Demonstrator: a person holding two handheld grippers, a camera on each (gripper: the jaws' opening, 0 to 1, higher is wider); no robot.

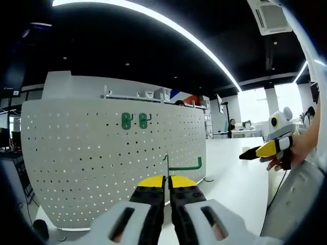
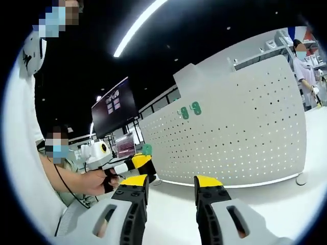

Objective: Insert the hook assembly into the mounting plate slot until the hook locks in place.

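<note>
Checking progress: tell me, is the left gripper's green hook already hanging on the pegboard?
No, the left gripper holds the green hook short of the pegboard.

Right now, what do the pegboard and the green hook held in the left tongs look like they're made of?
The pegboard looks like white painted sheet metal: thin, matte, evenly punched with small holes, though plastic can't be ruled out. The green hook in the left tongs looks like bent wire with a smooth green coating: thin, uniform rod with an upturned tip. The two green hooks already mounted look alike.
</note>
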